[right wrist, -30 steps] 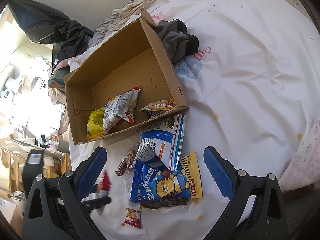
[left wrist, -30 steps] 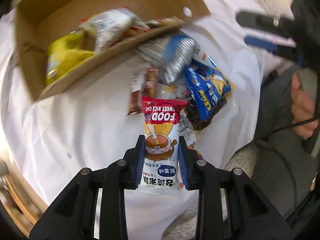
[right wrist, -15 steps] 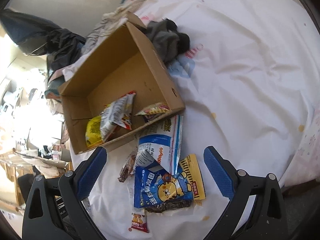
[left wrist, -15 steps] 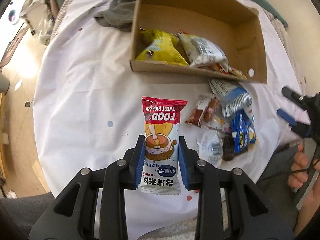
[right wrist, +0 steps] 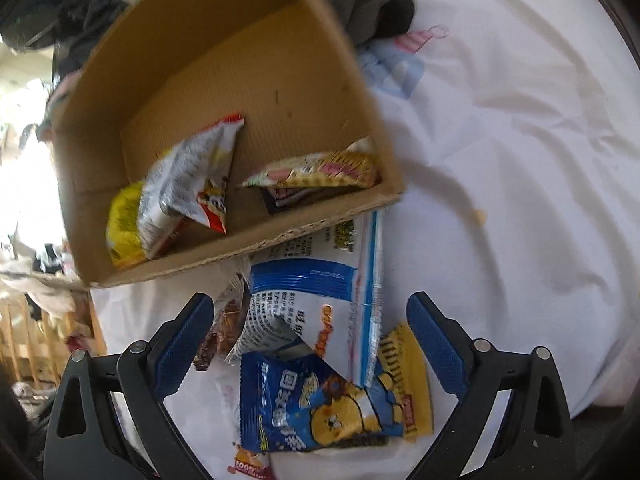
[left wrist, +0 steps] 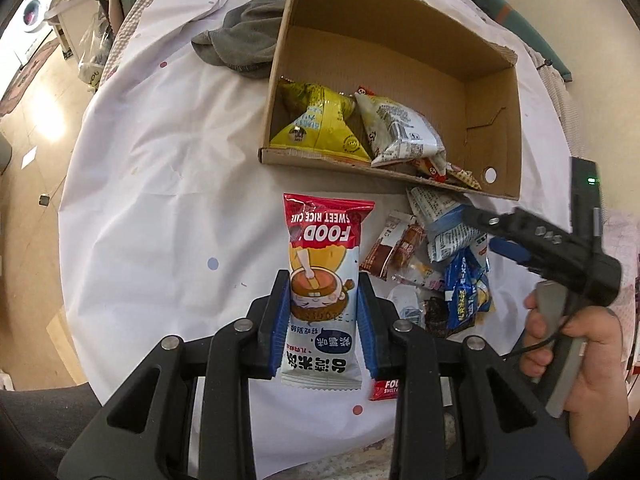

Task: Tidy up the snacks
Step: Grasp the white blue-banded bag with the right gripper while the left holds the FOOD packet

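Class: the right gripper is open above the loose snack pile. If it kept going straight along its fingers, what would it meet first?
Probably the white-and-blue packet lying between the open right gripper fingers, beside the blue bear packet; depth is unclear.

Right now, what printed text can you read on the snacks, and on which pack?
"FOOD" and "SWEET RICE CAKE", seen upside down: rice cake packet clamped in the left gripper.
"FOO": small red packet lying beside it, partly hidden.
Chinese print on the blue bear bag and white-blue bag: too blurred to read.
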A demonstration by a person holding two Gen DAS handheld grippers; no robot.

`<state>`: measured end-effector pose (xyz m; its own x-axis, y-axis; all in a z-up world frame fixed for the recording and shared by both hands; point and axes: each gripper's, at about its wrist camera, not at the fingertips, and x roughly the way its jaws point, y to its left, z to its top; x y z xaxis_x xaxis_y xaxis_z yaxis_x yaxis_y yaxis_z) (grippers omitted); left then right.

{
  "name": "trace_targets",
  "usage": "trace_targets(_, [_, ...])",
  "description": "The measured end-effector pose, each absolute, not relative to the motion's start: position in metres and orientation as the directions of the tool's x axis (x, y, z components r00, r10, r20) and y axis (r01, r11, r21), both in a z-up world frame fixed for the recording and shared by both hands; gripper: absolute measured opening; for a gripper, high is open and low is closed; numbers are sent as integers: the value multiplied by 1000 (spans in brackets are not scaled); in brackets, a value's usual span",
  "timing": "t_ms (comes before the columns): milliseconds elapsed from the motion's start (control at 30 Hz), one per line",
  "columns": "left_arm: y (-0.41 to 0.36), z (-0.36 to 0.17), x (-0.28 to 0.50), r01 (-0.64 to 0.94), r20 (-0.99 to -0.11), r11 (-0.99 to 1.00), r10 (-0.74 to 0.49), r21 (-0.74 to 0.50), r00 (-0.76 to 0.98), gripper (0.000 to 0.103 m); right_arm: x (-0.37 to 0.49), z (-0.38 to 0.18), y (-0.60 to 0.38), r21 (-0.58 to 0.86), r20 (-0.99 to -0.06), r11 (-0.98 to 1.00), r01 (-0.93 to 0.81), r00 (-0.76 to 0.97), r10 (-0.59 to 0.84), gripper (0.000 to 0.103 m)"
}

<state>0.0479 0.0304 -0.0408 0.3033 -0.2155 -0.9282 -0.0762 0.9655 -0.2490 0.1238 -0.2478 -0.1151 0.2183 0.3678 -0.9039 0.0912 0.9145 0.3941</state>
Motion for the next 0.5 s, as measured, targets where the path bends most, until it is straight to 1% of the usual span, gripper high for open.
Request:
trace_targets(33, [31, -41, 48, -78, -928, 965, -216, -250, 303, 27, 126, -117, -243, 382, -909, 921, 78, 211, 359, 94])
trace_targets(167, [30, -44, 50, -81, -931, 964, -220, -253, 293, 27, 130, -121, -230, 346, -920, 938, 29, 205, 333, 85])
trace_targets(233, [29, -45, 50, -77, -932, 965, -217, -249, 292, 27, 131, -125, -224, 334, -926, 942, 8, 189, 327, 75])
trace_targets(267, [28, -45, 50, -77, -932, 966, -215, -246, 293, 27, 132, -126, -222, 325, -930, 946, -1, 181, 320, 73])
trace_targets(300, [28, -45, 50, -76, -932, 967, -212, -244, 294, 27, 132, -128, -220, 321, -932, 947, -10, 175, 318, 68])
trace_targets(333, [28, -45, 50, -76, -932, 968, -208, -240, 296, 27, 131, -128, -219, 323, -931, 946, -20, 171, 322, 61])
trace_targets(433, [29, -46, 50, -82, -934, 970, -196, -230, 299, 27, 127, -121, -217, 317, -929, 947, -44, 188, 320, 57])
trace_targets(500, [31, -47, 49, -90, -935, 970, -188, -224, 300, 27, 124, -117, -219, 345, -918, 938, -35, 193, 345, 56])
